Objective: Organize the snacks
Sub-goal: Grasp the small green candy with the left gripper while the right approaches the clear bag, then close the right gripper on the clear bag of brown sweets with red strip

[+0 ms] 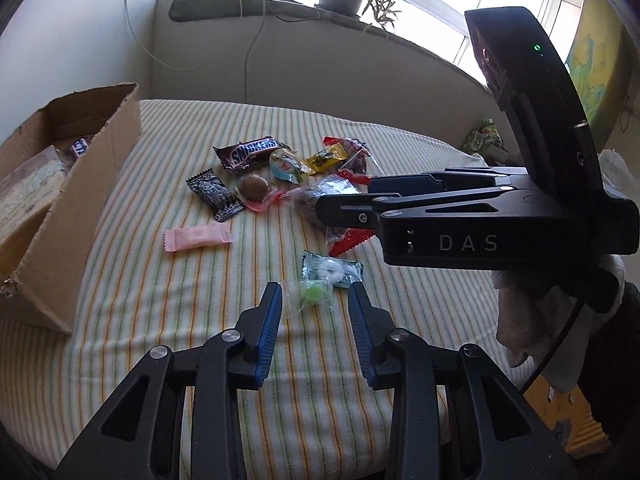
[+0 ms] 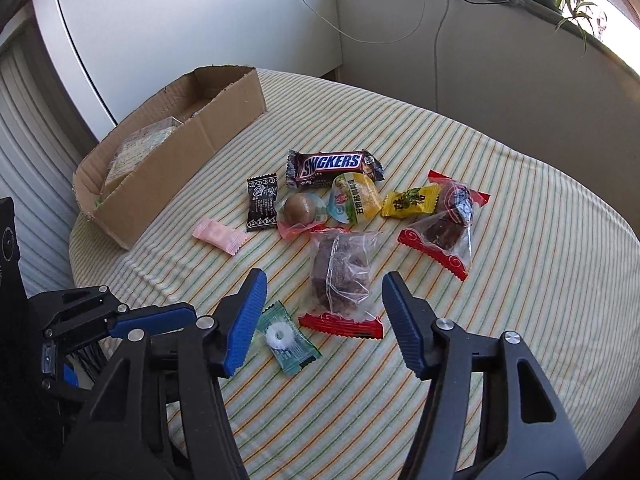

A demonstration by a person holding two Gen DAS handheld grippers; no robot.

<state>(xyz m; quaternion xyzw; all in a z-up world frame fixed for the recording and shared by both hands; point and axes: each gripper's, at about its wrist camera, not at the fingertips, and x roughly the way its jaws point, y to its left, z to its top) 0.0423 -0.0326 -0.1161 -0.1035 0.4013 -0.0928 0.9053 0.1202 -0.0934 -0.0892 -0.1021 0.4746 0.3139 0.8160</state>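
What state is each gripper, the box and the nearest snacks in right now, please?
Left gripper: open, fingers either side of the green candy, not pressing.
Right gripper: open over the clear brown-snack bag.
Cardboard box: open-topped, partly filled.
Snickers bar: sealed, lying flat.
Mint candy: wrapped, untouched.

the left gripper (image 1: 314, 312) points down and forward, its two blue-padded fingers (image 1: 269, 322) apart with a clear gap between them — nothing pressed by either pad. the right gripper (image 2: 322, 316) tilts down more steeply, its jaws spread wider, blue pads (image 2: 404, 322) facing each other with nothing clamped. in the left wrist view the right gripper's black body reaches in from the right side; a white-gloved hand (image 1: 520, 320) grips it from below — the glove's cuff meets a dark sleeve.
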